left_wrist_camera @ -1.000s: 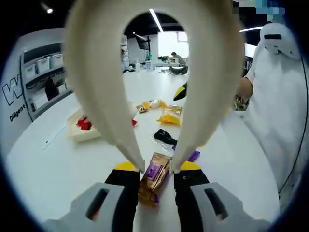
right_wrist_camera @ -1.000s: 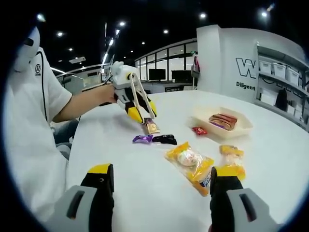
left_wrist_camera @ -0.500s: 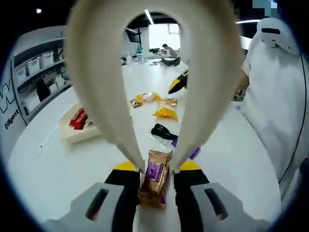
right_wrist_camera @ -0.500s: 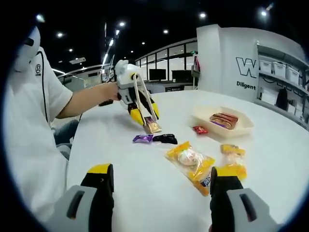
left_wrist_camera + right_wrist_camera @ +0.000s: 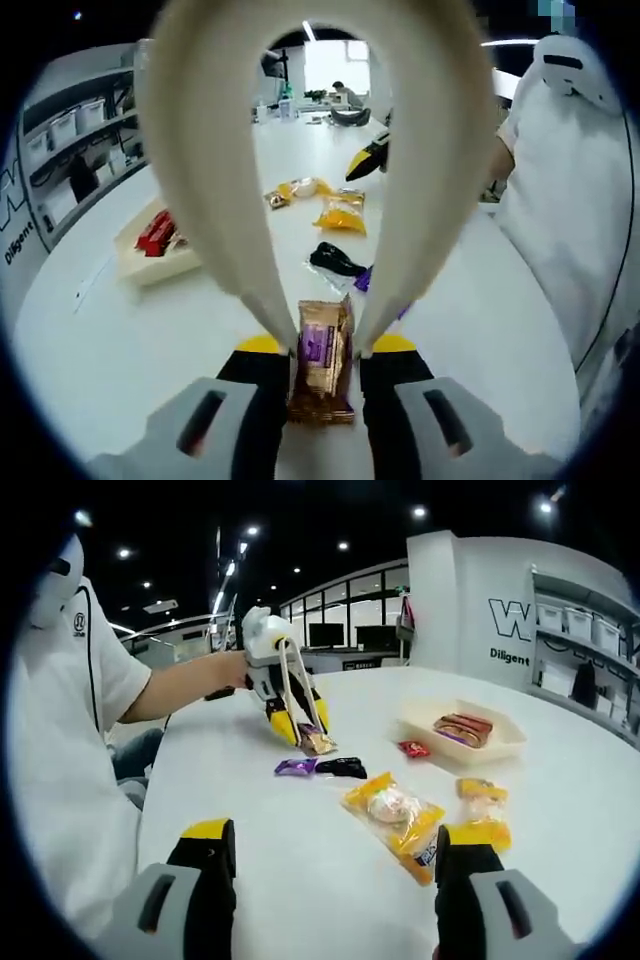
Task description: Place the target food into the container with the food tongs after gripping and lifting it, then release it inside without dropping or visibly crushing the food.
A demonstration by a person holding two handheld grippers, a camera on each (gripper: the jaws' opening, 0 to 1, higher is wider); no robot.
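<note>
Now tongs (image 5: 322,250) pinch the snack packet (image 5: 321,360) (lifted).

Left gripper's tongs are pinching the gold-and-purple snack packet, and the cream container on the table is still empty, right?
Not quite. The tongs do pinch the gold-and-purple snack packet, but the cream container is not empty: the right gripper view shows wrapped snacks already lying inside it.
</note>
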